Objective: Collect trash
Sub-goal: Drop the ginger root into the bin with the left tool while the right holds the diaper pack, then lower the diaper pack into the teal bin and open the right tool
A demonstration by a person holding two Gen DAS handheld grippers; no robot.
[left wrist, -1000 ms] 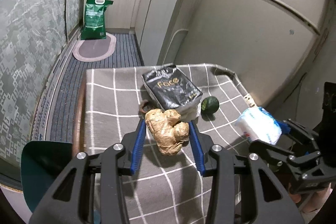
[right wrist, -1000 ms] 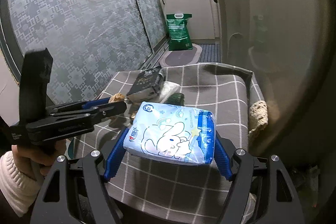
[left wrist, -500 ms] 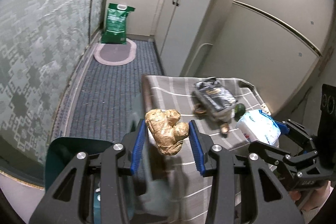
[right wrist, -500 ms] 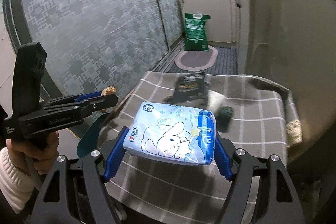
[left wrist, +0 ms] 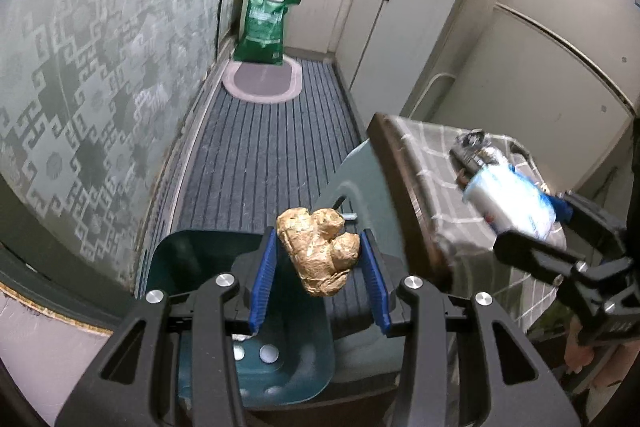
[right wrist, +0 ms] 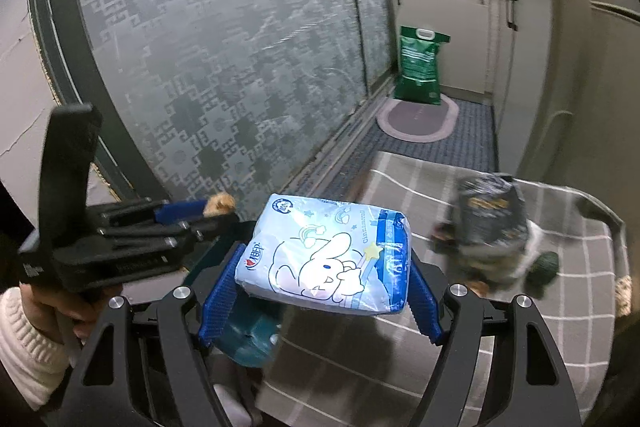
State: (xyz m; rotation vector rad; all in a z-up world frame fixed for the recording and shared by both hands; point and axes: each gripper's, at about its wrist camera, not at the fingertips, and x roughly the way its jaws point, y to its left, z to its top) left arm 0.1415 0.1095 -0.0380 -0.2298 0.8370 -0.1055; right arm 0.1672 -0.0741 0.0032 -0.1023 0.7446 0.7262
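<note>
Left tongs (left wrist: pixel 320 263) clamped on ginger root (left wrist: pixel 320 255) | left view only: teal bin (left wrist: pixel 240 347) below | right tongs (right wrist: pixel 320 279) clamped on tissue pack (right wrist: pixel 328 255) | right view only: green round item (right wrist: pixel 546 265) on worktop (right wrist: pixel 560 327)

"Cinnamoroll" on the blue tissue pack (right wrist: pixel 326 253), lettering on the black bag (right wrist: pixel 490 211) too blurred to read

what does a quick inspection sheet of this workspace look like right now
surface: grey checked cloth over a small table.
job's things: ginger root in the left claw; blue tissue pack in the right claw; teal bin on the floor under the ginger.
clutter: black pouch and a dark green round item on the cloth.
grippers: both closed on their loads.
cables: nothing seen.
surroundings: patterned glass door, green sack, cabinets.
</note>
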